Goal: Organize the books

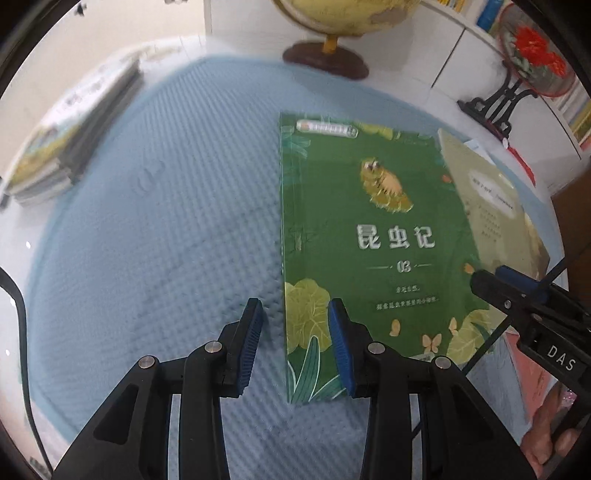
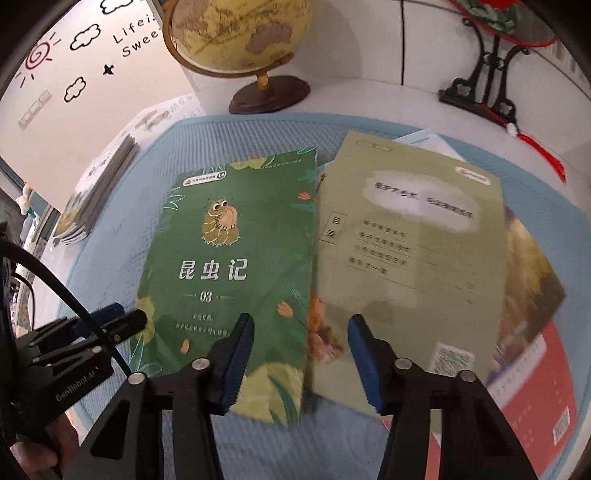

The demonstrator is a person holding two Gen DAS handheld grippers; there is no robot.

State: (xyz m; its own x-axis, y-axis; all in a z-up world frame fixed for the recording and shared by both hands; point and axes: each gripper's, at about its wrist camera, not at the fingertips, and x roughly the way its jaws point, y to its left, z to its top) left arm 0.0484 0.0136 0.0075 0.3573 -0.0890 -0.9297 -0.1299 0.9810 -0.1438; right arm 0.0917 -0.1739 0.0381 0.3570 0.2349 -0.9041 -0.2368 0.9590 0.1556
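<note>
While the green book [image 1: 373, 236] lies flat on the blue mat [image 1: 166, 229], its left long edge runs up between the parted fingers of the left gripper [image 1: 295, 343] — the right pad sits over the cover's lower corner, the left pad over bare mat, and neither presses on it. Just right of that book, a pale olive book [image 2: 413, 258] lies overlapping more books beneath it; the right gripper [image 2: 301, 363] hovers above the seam between the green and olive covers, jaws apart with nothing clamped. Far off to the left gripper's left, a stack of books [image 1: 70, 136] rests at the mat's edge. Beyond both grippers, on the white tabletop [image 2: 369, 96], stand a globe [image 2: 240, 33] and a black-footed ornament stand [image 2: 480, 85].
</note>
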